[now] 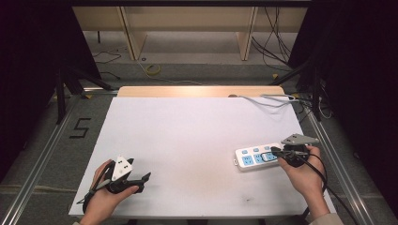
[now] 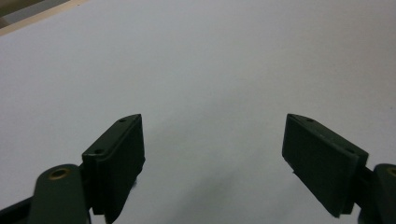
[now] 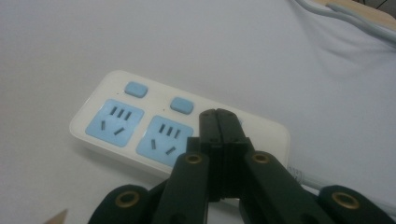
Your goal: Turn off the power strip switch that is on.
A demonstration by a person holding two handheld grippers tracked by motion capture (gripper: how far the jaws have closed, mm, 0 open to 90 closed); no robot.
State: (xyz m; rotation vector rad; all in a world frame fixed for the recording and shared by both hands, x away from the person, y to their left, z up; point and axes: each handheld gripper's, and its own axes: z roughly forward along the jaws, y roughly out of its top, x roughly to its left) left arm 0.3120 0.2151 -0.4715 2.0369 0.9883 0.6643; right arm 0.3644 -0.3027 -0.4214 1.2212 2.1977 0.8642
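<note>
Two blue sockets and two small blue switches show on the white power strip (image 3: 140, 128), which lies flat just ahead of and under the tips of the right gripper (image 3: 218, 116). That claw is clenched, jaws pressed together with nothing between them, its tip over the strip's third switch position as far as I can tell; whether it touches the strip I cannot say. If pressing a switch is the aim, my guess is a short, straight push down would do best, since the light strip could skid on the smooth cover. The strip's grey cable (image 3: 345, 191) runs off behind the claw's right side. Far across from it, the left gripper (image 1: 136, 180) sits released, jaws wide apart over bare white table (image 1: 187, 131). Beyond the table's far wooden edge are grey floor, loose cables (image 1: 272, 44) and wooden furniture legs (image 1: 131, 33), with dark curtains (image 1: 356, 61) at the sides.
</note>
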